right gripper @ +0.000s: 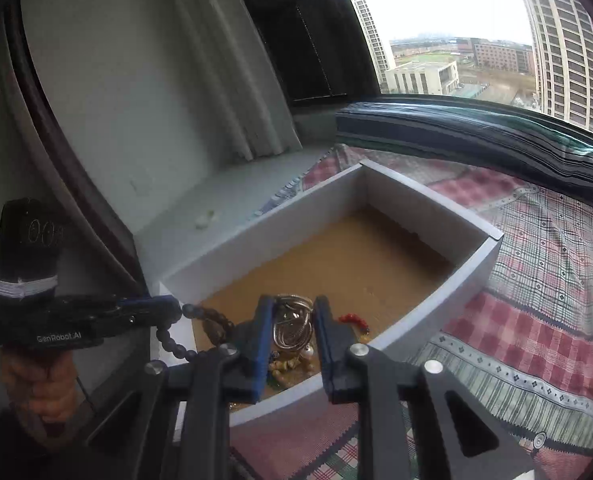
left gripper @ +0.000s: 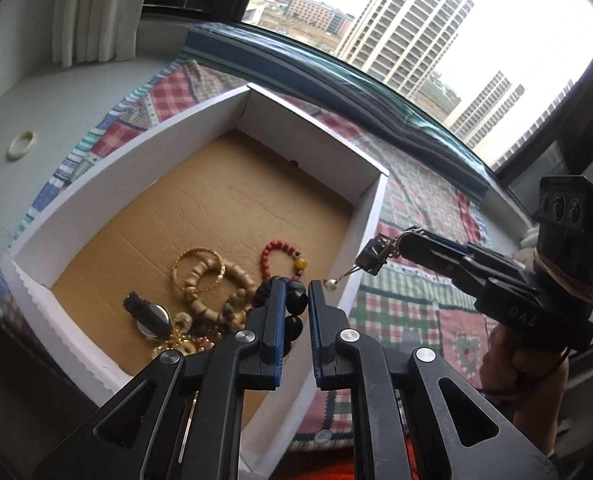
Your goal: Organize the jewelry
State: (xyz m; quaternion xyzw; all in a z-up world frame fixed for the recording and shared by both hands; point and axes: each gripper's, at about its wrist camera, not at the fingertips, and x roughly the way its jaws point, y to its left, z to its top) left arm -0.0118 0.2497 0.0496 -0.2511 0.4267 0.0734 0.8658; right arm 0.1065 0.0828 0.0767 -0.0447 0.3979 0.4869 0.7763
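Note:
A white box (left gripper: 108,184) with a brown cardboard floor sits on a patchwork quilt. In it lie a gold bangle (left gripper: 198,268), a wooden bead bracelet (left gripper: 220,292), a red bead bracelet (left gripper: 276,256) and a watch (left gripper: 148,316). My left gripper (left gripper: 296,300) is shut on a dark bead bracelet (left gripper: 294,308) over the box's near corner. In the right wrist view that bracelet (right gripper: 176,344) hangs from the left gripper (right gripper: 178,311). My right gripper (right gripper: 294,320) is shut on a silver wire ornament (right gripper: 292,328) with pearls. The ornament (left gripper: 372,258) dangles a pearl (left gripper: 330,285) above the box's right wall.
The patchwork quilt (left gripper: 416,200) covers the window seat around the box. A rolled dark striped blanket (right gripper: 476,136) lies along the window. A pale ring (left gripper: 22,145) rests on the white ledge at the left. Curtains hang behind.

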